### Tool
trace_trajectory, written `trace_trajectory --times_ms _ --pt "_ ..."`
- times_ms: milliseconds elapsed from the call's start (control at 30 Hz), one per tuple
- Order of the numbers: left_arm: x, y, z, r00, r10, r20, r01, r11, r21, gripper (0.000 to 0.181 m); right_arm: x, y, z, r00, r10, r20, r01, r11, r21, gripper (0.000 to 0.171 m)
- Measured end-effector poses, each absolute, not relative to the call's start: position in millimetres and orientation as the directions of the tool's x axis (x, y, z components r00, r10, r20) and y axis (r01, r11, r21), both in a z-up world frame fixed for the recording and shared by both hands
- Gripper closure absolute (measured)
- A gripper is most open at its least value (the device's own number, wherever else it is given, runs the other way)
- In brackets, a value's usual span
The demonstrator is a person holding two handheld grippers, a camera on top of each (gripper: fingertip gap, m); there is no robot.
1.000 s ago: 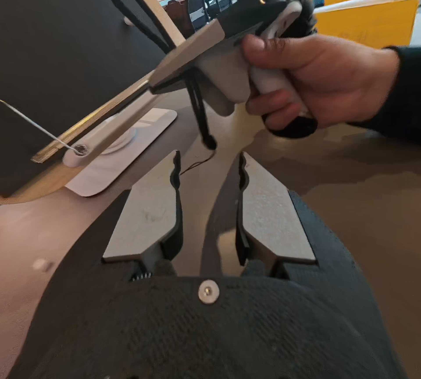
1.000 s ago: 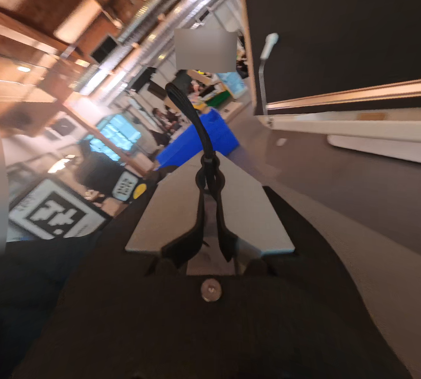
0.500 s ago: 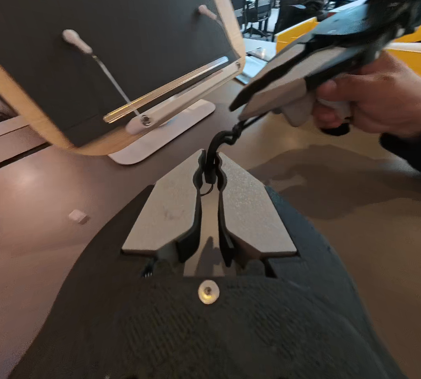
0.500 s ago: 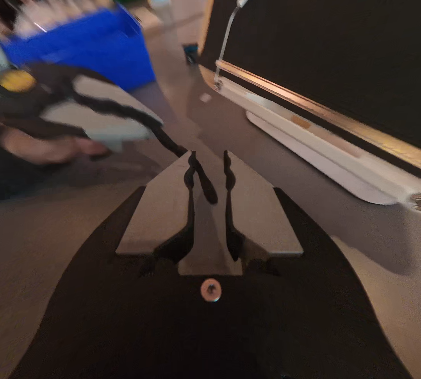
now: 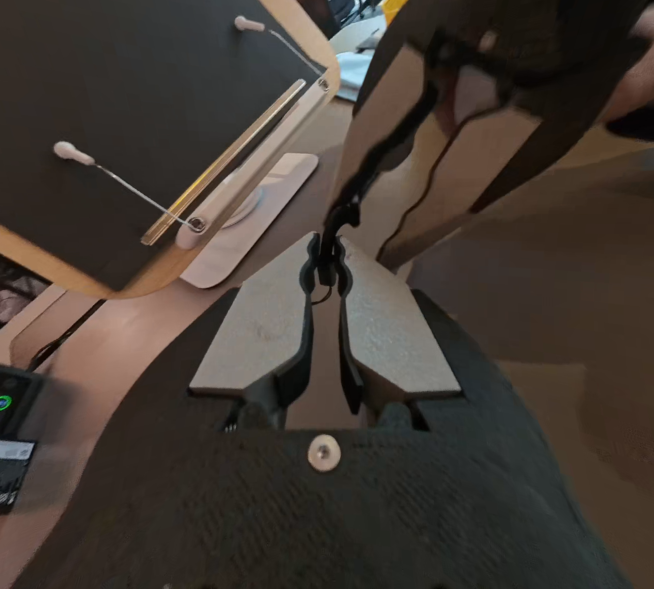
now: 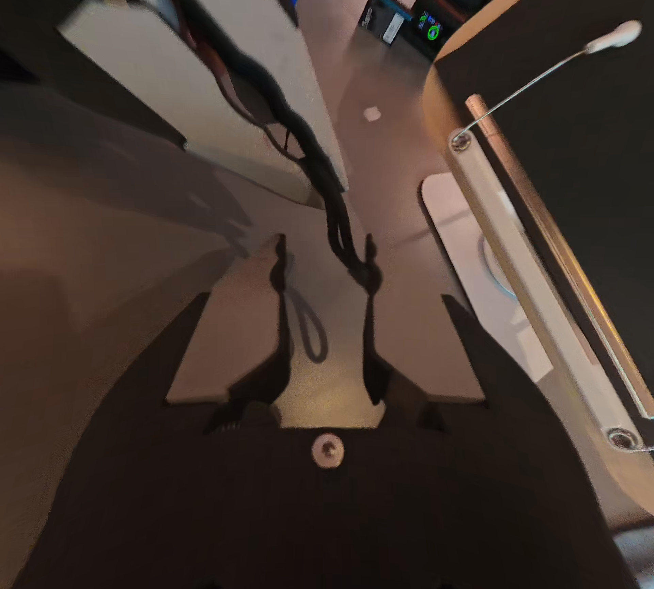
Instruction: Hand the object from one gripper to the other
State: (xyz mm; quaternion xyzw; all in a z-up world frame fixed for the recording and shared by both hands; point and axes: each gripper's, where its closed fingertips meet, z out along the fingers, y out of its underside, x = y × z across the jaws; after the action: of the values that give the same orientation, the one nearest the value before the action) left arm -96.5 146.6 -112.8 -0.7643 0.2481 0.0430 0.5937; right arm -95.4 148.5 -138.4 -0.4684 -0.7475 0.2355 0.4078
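From my left tongs (image 5: 326, 250), the tips pinch the black cord (image 5: 331, 255) tight. From my right tongs (image 6: 325, 246), the fingers stand wide apart, the cord (image 6: 339, 232) brushing the right fingertip (image 6: 369, 253).

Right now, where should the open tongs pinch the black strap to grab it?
The bare stretch of black strap beyond the left tongs, which pinch its end. It's thin and runs lengthwise between the open right tongs, against one finger, so probably shift sideways to centre it, then close across it.
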Motion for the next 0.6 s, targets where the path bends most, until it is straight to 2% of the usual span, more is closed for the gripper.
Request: trace_trajectory --times_ms 67,100,233,400,500,600 --pt "-93 144 -110 0.874 -0.349 -0.338 -0.411 -0.161 -0.897 0.176 -96 152 -145 -0.225 0.867 0.445 0.529 0.492 -0.691 0.167" --pt "-94 144 -110 0.878 -0.345 -0.331 -0.404 -0.166 -0.899 0.176 -96 151 -144 -0.226 0.867 0.443 0.523 0.492 -0.696 0.171" --pt "-107 148 -108 0.899 -0.287 -0.330 -0.384 -0.158 -0.910 0.176 -97 164 -129 -0.129 0.947 0.294 0.517 0.317 -0.795 0.171" --pt "-114 149 -105 0.915 -0.241 -0.325 -0.366 -0.151 -0.918 0.169 -88 190 -104 -0.029 0.999 -0.044 0.416 -0.028 -0.909 0.171" --pt "-114 149 -105 0.919 -0.237 -0.314 -0.354 -0.152 -0.923 0.162 -77 184 -59 -0.200 0.932 -0.302 0.195 -0.264 -0.945 0.171" --pt "-113 150 -108 0.910 -0.233 -0.343 -0.381 -0.146 -0.913 0.162 -49 168 -7 -0.506 0.770 -0.390 0.004 -0.449 -0.893 0.171"
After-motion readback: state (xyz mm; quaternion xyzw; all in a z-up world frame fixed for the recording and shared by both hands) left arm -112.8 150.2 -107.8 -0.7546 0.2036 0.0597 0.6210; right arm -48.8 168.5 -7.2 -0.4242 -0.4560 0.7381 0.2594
